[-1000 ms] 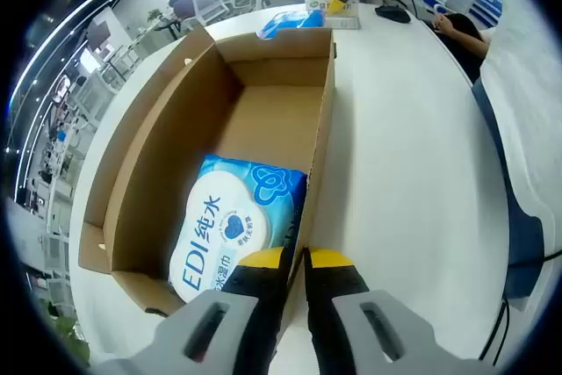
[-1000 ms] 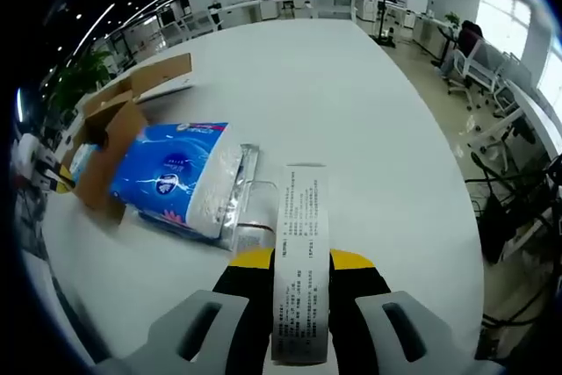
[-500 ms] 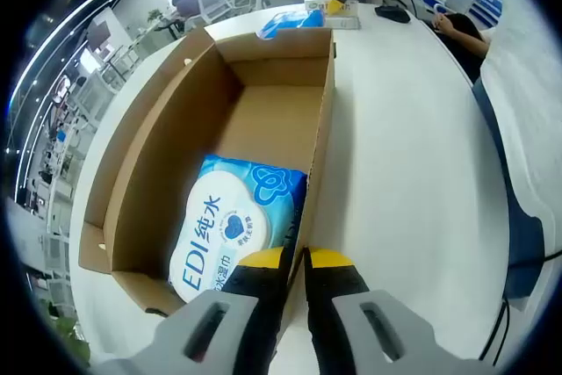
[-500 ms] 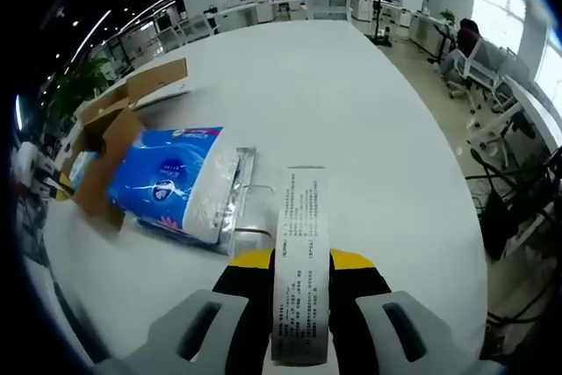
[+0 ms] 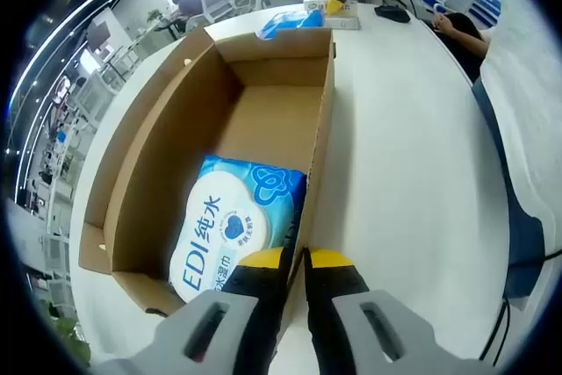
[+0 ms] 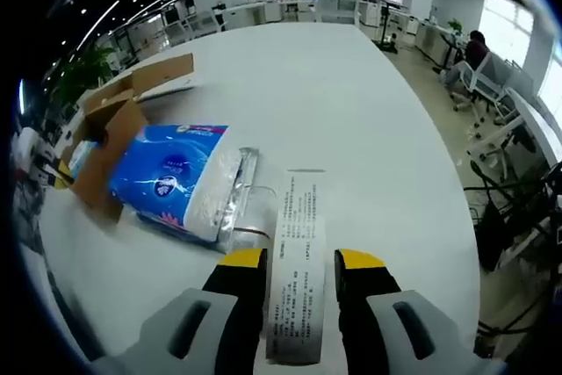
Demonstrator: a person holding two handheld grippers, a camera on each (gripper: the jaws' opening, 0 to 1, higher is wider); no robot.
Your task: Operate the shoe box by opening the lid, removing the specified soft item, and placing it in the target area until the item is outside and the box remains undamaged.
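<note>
The tissue pack [image 6: 180, 180] lies on the white table [image 6: 369, 129], just outside the shoe box [image 5: 176, 147]. It looks soft and light, and its slippery film is best taken by the flat sealed flap [image 6: 294, 283]. The right gripper [image 6: 299, 263] had pinched this flap; now its jaws are spread. The left gripper [image 5: 292, 256] pinches the box wall, unchanged, beside a wet wipes pack [image 5: 233, 226].

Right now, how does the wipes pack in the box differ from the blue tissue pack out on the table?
The wipes pack lies flat inside the open box, beside the left claw. The tissue pack lies out on the table, ahead of the right claw. The wipes pack has a white oval label; the tissue pack is rounder and mostly blue. Both are soft, blue-and-white packs.
</note>
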